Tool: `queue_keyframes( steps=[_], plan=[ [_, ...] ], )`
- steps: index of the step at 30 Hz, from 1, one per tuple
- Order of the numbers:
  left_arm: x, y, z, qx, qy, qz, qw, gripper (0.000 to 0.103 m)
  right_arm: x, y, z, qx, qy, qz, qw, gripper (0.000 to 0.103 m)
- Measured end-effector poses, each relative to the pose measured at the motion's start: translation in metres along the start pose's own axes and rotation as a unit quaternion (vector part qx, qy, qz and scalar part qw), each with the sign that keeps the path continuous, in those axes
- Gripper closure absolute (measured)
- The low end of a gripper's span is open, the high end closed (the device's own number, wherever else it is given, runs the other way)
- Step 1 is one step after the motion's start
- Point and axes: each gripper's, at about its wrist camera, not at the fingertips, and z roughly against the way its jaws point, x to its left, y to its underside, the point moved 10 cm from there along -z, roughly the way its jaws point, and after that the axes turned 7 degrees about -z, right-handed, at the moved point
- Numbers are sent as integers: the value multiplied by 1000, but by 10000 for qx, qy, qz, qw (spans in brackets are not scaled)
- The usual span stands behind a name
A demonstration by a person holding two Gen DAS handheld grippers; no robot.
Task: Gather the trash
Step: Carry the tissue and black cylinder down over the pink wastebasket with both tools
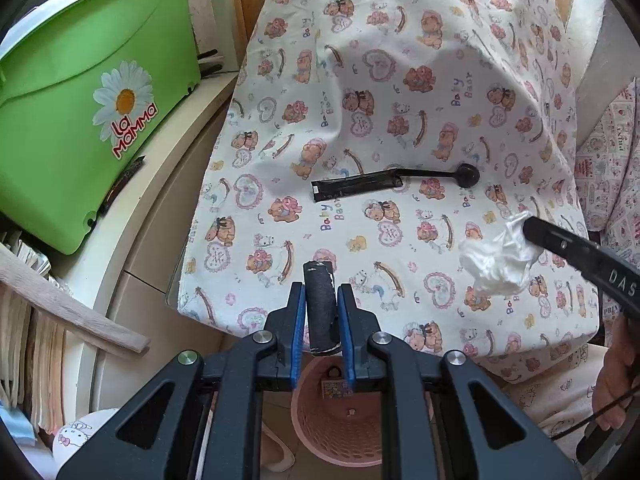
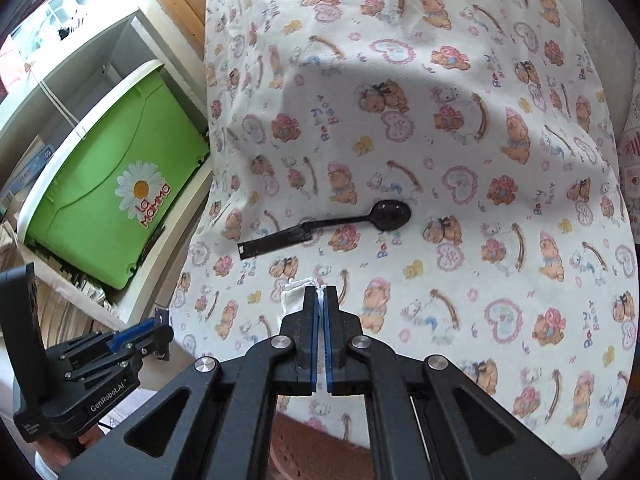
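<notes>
- Holding a dark, stiff cylinder [image 1: 320, 304], the left gripper [image 1: 322, 312] is clamped on its middle, right above the pink basket [image 1: 340, 420].
- The right gripper [image 2: 321, 300] is pinched together on a crumpled white tissue [image 1: 498, 258], held over the bear-print cloth [image 1: 400, 80].
- The tissue looks feather-light and soft; a pinch anywhere on a fold should hold it.
- One black plastic spoon [image 2: 390, 214], half out of its black wrapper [image 2: 276, 242], lies on the cloth: light, thin, probably slippery, best taken across the handle.
- Count: one cylinder, one tissue, one spoon, one basket holding a small box [image 1: 335, 388].
</notes>
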Motion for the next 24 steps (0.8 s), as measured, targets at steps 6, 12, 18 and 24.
queue_keyframes(
  steps=[6, 12, 18, 24],
  plan=[
    [-3, 23, 6, -33, 88, -49, 9999, 88, 37, 44, 27, -25, 87, 526, 9986, 100],
    [-9, 54, -11, 127, 278, 51, 9995, 88, 54, 84, 42, -65, 99, 758, 9971, 100],
    [-14, 77, -28, 219, 284, -17, 9994, 88, 54, 117, 27, 37, 130, 975, 9951, 100],
    [-14, 92, -43, 415, 263, -29, 9988, 88, 47, 152, -9, 576, 242, 1146, 9915, 100]
  ],
)
